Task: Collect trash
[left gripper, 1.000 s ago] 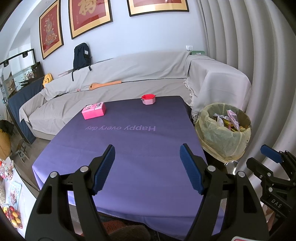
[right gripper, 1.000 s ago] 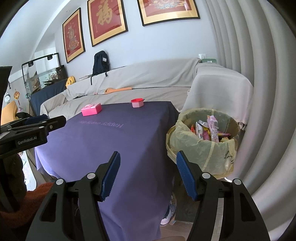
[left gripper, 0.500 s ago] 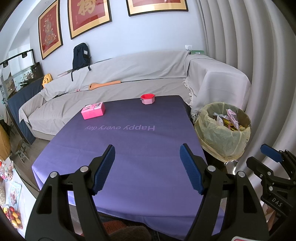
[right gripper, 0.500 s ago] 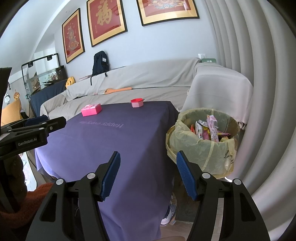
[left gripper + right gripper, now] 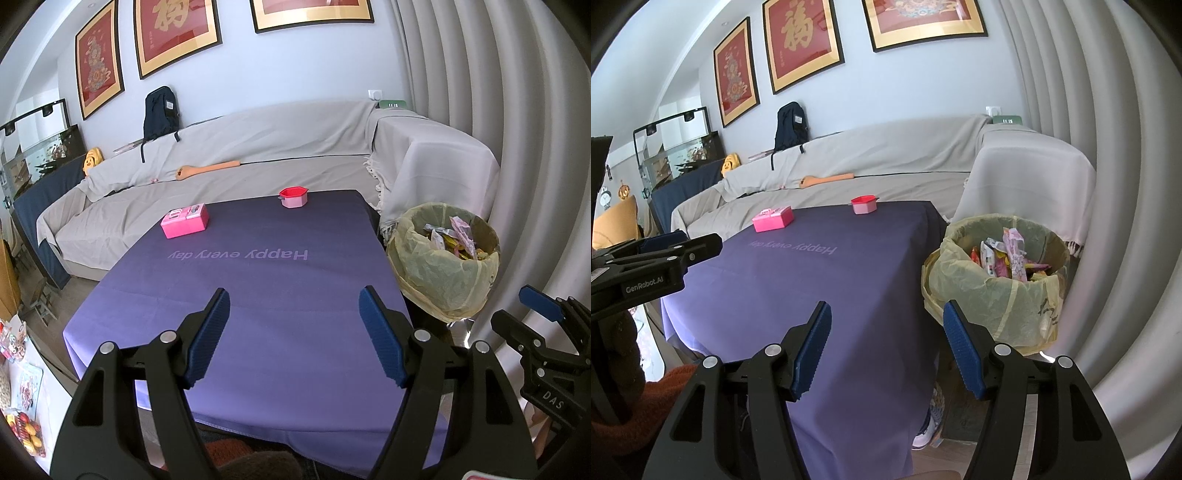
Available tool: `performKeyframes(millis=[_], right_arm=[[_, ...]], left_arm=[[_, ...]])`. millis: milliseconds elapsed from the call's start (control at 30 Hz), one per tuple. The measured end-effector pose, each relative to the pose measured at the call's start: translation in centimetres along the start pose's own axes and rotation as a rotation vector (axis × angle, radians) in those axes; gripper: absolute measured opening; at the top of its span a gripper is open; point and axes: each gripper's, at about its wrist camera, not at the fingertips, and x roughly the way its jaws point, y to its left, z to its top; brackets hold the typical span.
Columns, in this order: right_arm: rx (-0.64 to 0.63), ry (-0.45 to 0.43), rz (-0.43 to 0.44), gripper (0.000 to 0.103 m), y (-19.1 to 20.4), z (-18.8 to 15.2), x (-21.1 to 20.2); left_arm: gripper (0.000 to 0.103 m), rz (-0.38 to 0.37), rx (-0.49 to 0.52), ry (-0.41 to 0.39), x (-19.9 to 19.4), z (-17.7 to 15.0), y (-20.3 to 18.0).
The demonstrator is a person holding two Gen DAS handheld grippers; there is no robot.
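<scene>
**Both grippers released above the purple table, bin packed with wrappers**

Your left gripper [image 5: 293, 334] hangs over the purple tablecloth [image 5: 258, 295], fingers spread, nothing between them. Your right gripper [image 5: 886, 347] is released too, empty, at the table's edge. The lined trash bin [image 5: 993, 291] stands at two o'clock from it, beside the table, wrappers [image 5: 1004, 254] inside.

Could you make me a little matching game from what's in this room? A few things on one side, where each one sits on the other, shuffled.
Things:
1. pink box
2. bin
3. backpack
4. wrappers

Places:
A. inside the bin
B. on the purple tablecloth
C. on the sofa back
D. on the floor beside the table

Pairs: 1-B, 2-D, 3-C, 4-A
</scene>
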Motion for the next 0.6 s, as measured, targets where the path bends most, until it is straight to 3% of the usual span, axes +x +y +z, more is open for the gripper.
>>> performKeyframes(millis=[600], right_arm=[[-0.001,0.001,0.000,0.060,-0.08,0.03,0.03]], left_arm=[[0.069,-0.001,0.002,0.000,0.09,0.01,-0.13]])
